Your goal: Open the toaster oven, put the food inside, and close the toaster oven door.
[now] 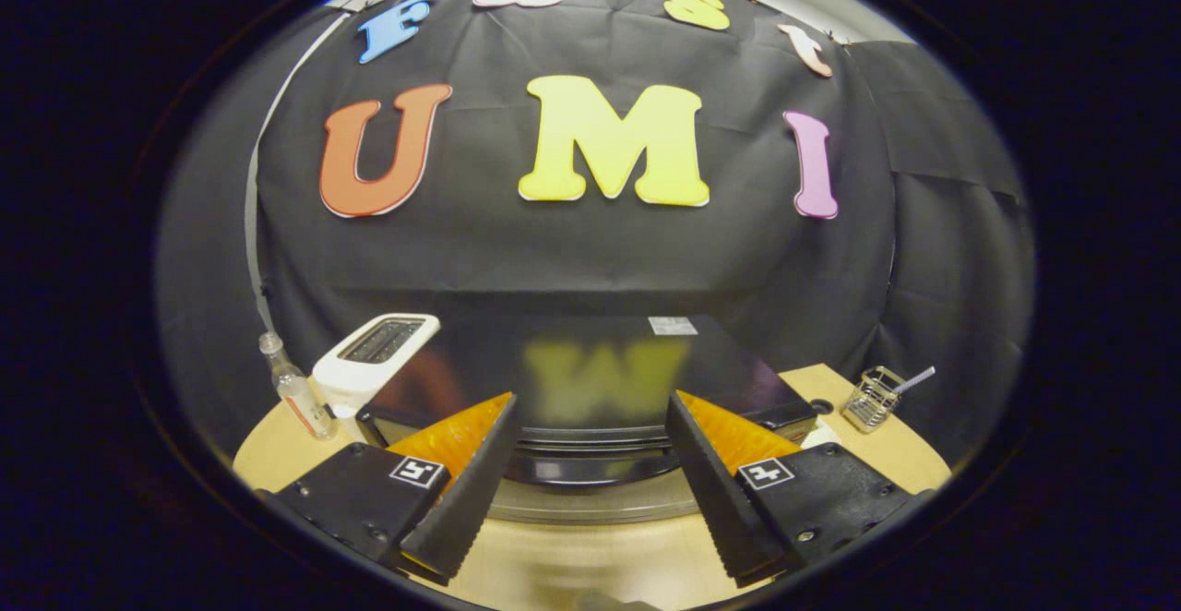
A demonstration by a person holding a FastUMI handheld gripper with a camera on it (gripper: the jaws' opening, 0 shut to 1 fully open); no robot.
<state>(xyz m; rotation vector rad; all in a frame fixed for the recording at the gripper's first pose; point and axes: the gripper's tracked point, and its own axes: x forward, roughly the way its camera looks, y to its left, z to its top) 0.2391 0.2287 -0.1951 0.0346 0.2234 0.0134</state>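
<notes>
The toaster oven (590, 380) sits in the middle of the desk (572, 560), a black box with a glossy flat top that mirrors the wall behind it. A small pale label (673, 326) lies on the top near its far right corner. Its front face is turned toward the tool (590, 491), and a dark curved band runs across that front, with a greyish strip below it (whether this is the door glass or a handle I cannot tell through the blur). The door appears closed.

The tool hangs just in front of the oven, its two fingers (466, 491) spread wide apart with nothing between them but the oven front and bare desk. The fingertips frame the oven's front edge, one to each side, not touching it as far as I can see.

To the left of the oven, just beside it, stands a white slot toaster (374, 366). Further left is a clear bottle (297, 397), upright near the desk edge. On the right, apart from the oven, a small wire basket (872, 399) holds something thin that sticks out at a slant. A black cloth wall (590, 251) closes the booth behind everything.
</notes>
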